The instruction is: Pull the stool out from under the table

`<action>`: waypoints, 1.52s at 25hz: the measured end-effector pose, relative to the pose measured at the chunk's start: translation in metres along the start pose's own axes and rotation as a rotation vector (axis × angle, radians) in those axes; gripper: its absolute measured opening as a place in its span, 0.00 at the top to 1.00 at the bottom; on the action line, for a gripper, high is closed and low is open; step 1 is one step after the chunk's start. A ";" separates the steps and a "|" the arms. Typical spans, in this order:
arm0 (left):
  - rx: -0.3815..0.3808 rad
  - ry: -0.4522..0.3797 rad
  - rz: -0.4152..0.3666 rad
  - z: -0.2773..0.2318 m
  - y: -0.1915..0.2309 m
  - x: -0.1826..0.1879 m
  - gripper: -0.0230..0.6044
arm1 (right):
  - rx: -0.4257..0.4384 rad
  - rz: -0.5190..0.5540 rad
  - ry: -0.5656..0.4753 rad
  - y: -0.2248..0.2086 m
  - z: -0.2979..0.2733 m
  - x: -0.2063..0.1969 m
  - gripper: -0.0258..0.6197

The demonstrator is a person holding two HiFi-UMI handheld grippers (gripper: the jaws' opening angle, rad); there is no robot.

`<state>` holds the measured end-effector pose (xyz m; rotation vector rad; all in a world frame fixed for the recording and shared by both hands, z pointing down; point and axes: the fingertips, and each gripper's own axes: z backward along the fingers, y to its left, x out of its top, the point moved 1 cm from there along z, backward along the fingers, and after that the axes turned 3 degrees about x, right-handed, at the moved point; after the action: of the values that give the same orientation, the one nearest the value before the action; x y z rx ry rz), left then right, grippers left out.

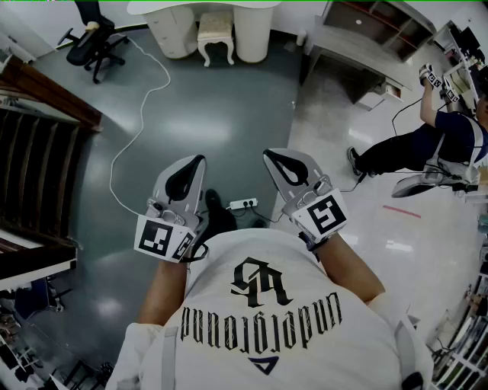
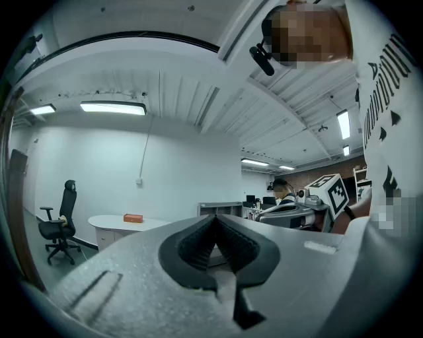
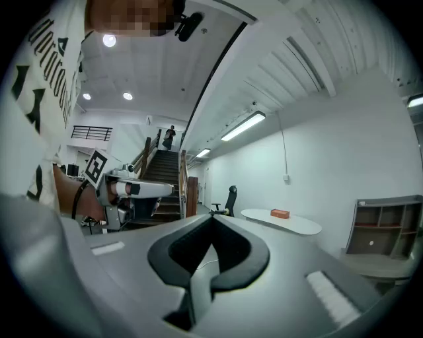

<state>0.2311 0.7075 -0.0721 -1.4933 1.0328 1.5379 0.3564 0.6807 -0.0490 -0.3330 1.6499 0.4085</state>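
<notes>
The left gripper (image 1: 191,169) and right gripper (image 1: 280,161) are pointing forward, fingers pressed together on nothing, with the small white cream-cushioned stool (image 1: 215,34) standing well ahead of them under the white rounded table (image 1: 160,7); jaws arriving unopened would likely be slipping off it.
</notes>
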 end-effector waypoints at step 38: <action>-0.024 0.005 0.037 -0.040 0.295 0.001 0.95 | -0.041 0.011 0.068 -0.052 -0.285 0.003 0.96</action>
<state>-0.0226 0.5530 -0.0584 -1.5031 1.0538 1.5774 0.1261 0.5064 -0.0282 -0.3719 1.7117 0.4433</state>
